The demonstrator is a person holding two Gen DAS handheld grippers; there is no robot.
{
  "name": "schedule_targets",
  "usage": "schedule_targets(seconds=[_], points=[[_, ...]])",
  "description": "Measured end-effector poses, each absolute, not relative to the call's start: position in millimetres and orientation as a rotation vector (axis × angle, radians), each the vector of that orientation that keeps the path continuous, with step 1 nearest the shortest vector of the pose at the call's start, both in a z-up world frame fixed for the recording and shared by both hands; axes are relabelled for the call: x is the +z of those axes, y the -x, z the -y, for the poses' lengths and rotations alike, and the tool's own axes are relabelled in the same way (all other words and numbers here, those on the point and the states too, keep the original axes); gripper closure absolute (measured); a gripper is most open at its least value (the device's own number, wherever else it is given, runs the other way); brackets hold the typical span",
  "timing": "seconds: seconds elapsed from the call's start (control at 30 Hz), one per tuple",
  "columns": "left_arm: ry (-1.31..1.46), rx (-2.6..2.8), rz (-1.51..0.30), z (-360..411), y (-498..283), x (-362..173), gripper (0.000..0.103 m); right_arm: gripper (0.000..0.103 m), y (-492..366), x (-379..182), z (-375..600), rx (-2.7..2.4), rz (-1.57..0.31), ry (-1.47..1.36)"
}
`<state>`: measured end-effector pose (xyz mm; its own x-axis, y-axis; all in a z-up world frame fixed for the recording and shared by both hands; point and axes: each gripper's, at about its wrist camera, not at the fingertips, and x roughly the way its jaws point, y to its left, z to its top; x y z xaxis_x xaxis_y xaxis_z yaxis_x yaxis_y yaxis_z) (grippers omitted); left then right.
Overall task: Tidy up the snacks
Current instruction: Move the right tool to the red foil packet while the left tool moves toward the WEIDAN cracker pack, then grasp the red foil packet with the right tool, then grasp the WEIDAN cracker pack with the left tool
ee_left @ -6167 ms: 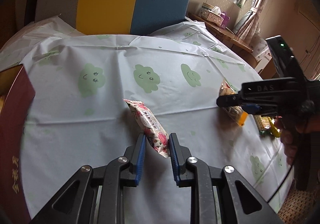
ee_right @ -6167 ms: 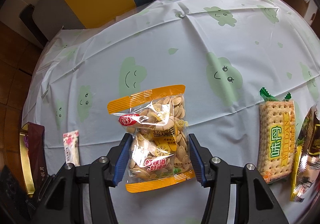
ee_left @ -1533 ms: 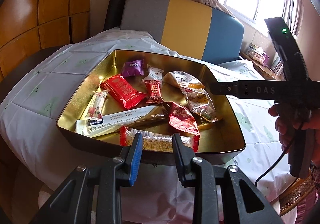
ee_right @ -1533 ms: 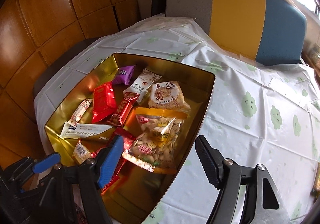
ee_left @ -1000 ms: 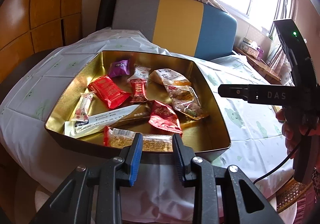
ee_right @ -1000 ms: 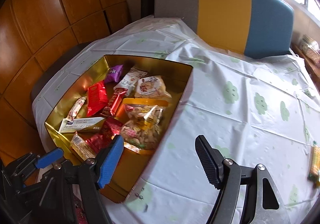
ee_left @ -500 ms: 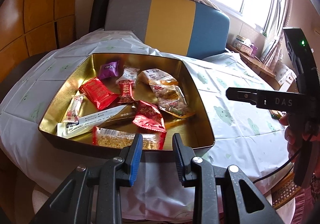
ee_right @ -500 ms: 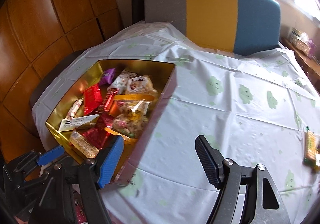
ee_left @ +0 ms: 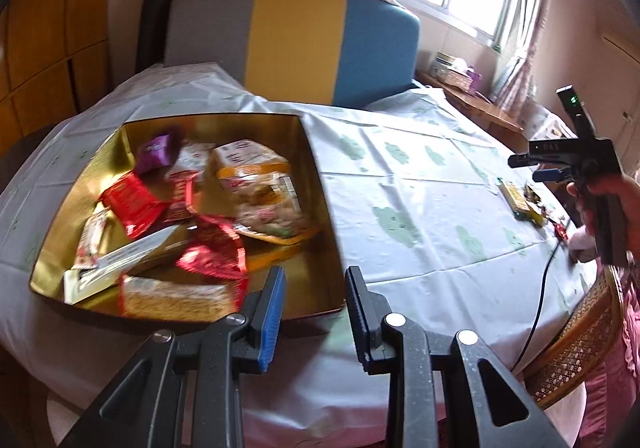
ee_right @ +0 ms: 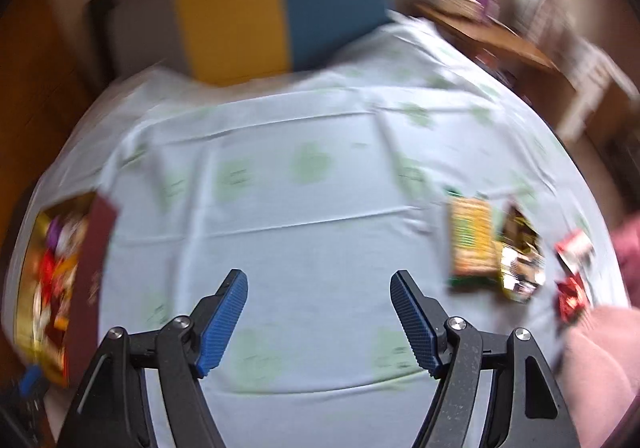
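A gold tin (ee_left: 212,118) at the left of the round table holds several snack packets, among them a red packet (ee_left: 136,204) and a bag of seeds (ee_left: 264,204). My left gripper (ee_left: 314,288) hovers at the tin's near right corner, open by a narrow gap with nothing in it. In the right wrist view my right gripper (ee_right: 318,282) is wide open and empty over bare tablecloth. To its right lie a cracker pack (ee_right: 470,244), a dark and yellow packet (ee_right: 520,264) and red packets (ee_right: 572,276). The tin (ee_right: 94,260) sits far left there. A hand holds the right gripper (ee_left: 524,166) near those loose snacks (ee_left: 516,200).
A chair with a grey, yellow and blue back (ee_left: 296,44) stands behind the table. A wicker chair (ee_left: 576,344) is at the right edge, and a cable (ee_left: 540,288) hangs from the right gripper. A wooden sideboard (ee_left: 472,104) runs under the window. A pink sleeve (ee_right: 592,360) shows at lower right.
My right gripper has swung away from the tin to the right, over the open cloth toward the loose snacks. The left gripper has drifted right along the tin's near edge. Neither jaw gap changed.
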<state>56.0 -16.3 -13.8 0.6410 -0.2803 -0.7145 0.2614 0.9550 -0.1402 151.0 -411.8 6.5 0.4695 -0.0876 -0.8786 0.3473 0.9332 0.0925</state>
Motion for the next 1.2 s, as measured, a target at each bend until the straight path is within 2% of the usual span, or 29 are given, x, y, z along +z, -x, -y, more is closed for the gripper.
schedule_targets(seconds=[0.23, 0.37, 0.5, 0.57, 0.7, 0.73, 0.8, 0.87, 0.9, 0.97, 1.2], points=[[-0.018, -0.371, -0.850, 50.5, -62.1, -16.0, 0.072, 0.028, -127.0, -0.1, 554.2, -0.557, -1.081, -0.601], [-0.033, -0.404, -0.864, 68.6, -66.2, -17.4, 0.072, 0.021, -104.3, -18.0, 627.0, -0.754, -1.140, -0.835], [-0.051, -0.438, -0.866, 84.5, -67.6, -18.5, 0.072, 0.018, -95.8, -47.1, 673.8, -0.903, -1.291, -0.832], [-0.054, -0.454, -0.871, 90.3, -68.7, -19.7, 0.072, 0.018, -87.3, -67.6, 689.0, -0.904, -1.347, -0.945], [-0.058, -0.472, -0.885, 97.9, -71.9, -23.9, 0.072, 0.018, -88.3, -87.3, 696.2, -0.884, -1.387, -0.958], [-0.062, -0.473, -0.889, 100.0, -73.4, -24.8, 0.072, 0.020, -91.6, -89.6, 695.1, -0.869, -1.387, -0.944], [-0.060, -0.477, -0.894, 102.7, -76.8, -26.0, 0.072, 0.032, -99.7, -94.3, 690.8, -0.827, -1.394, -0.907], [-0.058, -0.478, -0.897, 106.2, -81.2, -26.0, 0.072, 0.035, -104.9, -93.1, 684.8, -0.832, -1.401, -0.859], [-0.057, -0.479, -0.898, 107.8, -83.5, -25.9, 0.072, 0.040, -106.3, -91.0, 683.3, -0.823, -1.389, -0.843], [-0.052, -0.487, -0.902, 113.9, -89.3, -25.5, 0.072, 0.059, -104.3, -85.6, 684.2, -0.807, -1.346, -0.850], [-0.081, -0.566, -0.901, 166.5, -104.6, -21.9, 0.072, 0.060, -98.5, -79.8, 681.4, -0.643, -1.140, -0.999]])
